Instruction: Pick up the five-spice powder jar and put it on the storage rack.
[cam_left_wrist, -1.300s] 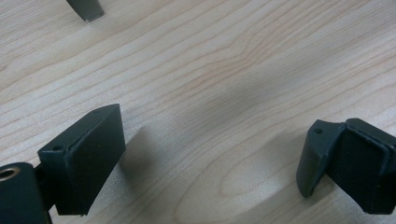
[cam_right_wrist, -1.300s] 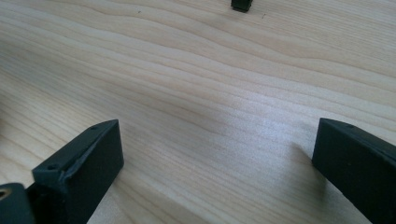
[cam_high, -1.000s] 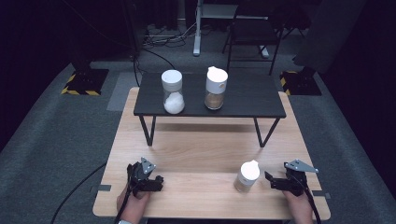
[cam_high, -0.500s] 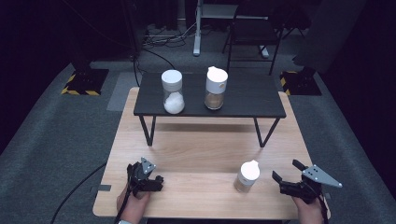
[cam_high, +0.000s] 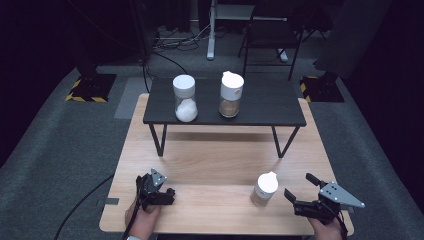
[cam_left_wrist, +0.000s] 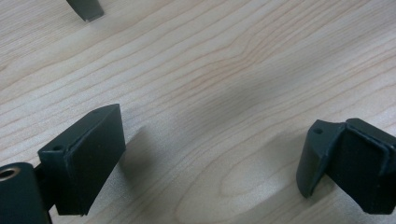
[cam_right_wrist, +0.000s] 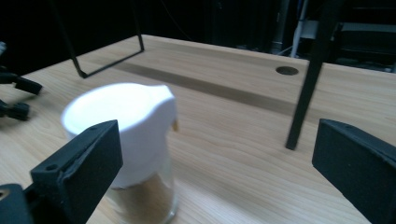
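From the high view, my right claw (cam_high: 299, 191) sits just to the right of the white-capped spice jar (cam_high: 263, 189), which stands upright on the wooden worktop (cam_high: 215, 165), near its front edge and well in front of the black shelf (cam_high: 225, 107). The jaws are spread wide and carry nothing. My left claw (cam_high: 162, 190) rests far to the jar's left, low over the wood. On the shelf, behind the jar, stand a jar of white powder (cam_high: 185, 98) and a taller brown-filled jar (cam_high: 231, 94).

In the left gripper view, my left claw (cam_left_wrist: 212, 163) is wide open, with bare wood grain between the jaws (nothing to hold there).

In the right gripper view, the spice jar (cam_right_wrist: 128, 154) is close, but sits off toward the left jaw, not centred, and the right claw (cam_right_wrist: 219, 154) gapes well past the cap's width. I judge the step to be closing in for a grasp: I should shift toward the jar until it sits midway between the jaws, drop to grip the glass body below the cap (the cap could slip), then close gently.
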